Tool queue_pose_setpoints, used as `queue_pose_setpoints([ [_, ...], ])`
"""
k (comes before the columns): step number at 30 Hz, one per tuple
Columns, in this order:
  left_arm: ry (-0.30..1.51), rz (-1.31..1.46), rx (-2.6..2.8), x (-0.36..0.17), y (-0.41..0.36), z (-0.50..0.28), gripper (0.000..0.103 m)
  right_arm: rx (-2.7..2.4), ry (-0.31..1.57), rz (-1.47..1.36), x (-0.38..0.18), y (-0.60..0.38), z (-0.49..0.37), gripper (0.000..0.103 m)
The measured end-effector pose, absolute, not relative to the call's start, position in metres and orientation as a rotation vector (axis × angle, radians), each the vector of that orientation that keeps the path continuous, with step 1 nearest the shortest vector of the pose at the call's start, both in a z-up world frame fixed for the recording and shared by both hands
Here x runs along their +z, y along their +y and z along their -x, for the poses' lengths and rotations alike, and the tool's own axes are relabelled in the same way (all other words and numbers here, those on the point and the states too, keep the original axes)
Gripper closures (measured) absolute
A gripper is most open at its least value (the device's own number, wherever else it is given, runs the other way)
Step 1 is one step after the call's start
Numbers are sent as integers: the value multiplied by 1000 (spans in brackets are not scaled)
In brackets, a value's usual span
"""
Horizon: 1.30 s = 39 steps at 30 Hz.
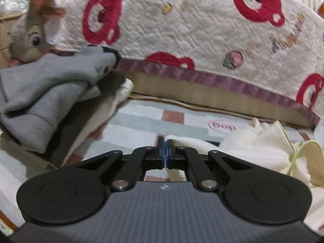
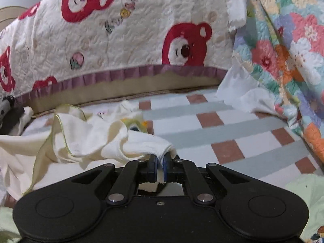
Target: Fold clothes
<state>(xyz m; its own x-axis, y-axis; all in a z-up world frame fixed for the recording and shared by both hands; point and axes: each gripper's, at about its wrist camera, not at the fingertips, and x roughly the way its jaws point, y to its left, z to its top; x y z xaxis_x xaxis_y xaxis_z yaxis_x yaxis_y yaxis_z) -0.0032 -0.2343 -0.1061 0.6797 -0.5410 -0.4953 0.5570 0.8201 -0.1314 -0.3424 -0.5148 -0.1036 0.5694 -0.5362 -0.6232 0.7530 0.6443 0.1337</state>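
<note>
My left tongs [image 1: 166,148] sit low at the bottom centre of the left wrist view, pointing forward just above the bed, their blue pads pressed together on a rolled edge of the cream garment [image 1: 253,147]. From the pinch the cloth runs off to the lower right of that frame, where it bunches up, a thin yellow-green trim looping along its hem.

My right tongs [image 2: 161,165] are held the same way, low and level at the bottom centre of the right wrist view, clamped narrowly on another folded edge of the same cream garment [image 2: 91,137]. Here the cloth spreads away to the left half of the frame in loose rumpled folds, resting on the bed.

The bed is covered by a checked sheet [image 2: 232,129] of white, grey-blue and brick-red squares. Behind it, across the top of both views, hangs a quilted cream blanket [image 1: 192,30] with red bear faces and a purple ruffled border, above a tan band.

In the left wrist view, at the left edge, a grey garment [image 1: 40,93] lies heaped on other pale cloth, with a black band showing at its upper tip. A grey plush rabbit [image 1: 30,36] peers out just above it in the upper left.

In the right wrist view, a flowered quilt [image 2: 283,46] in many colours drapes down the right side, white cloth showing beneath its edge.
</note>
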Motion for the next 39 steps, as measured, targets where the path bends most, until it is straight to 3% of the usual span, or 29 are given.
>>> queue_pose_setpoints([
  [6,613,-79,-639,-123,-235,4,102,-731,609,-532,-128,-527,347,91],
  [18,819,-43,-663,-145,-237,-8,101,-738,652,-560,-156,-534,345,88],
  [22,868,-74,-672,-154,-241,-6,96,-742,664,-582,-162,-539,347,86],
  [25,892,-93,-683,-159,-244,-6,86,-743,673,-606,-165,-543,346,73],
  [29,902,-136,-667,-166,-247,-5,69,-752,679,-634,-179,-548,339,43],
  [32,887,-176,-611,-169,-239,-5,66,-813,743,-684,-204,-560,328,40],
  [34,908,-146,-616,-171,-232,-9,62,-809,705,-619,-204,-556,322,54],
  [35,923,-124,-627,-172,-230,-11,60,-786,693,-587,-200,-552,320,95],
  [39,953,-181,-690,-180,-241,-4,52,-794,624,-455,-174,-538,327,98],
])
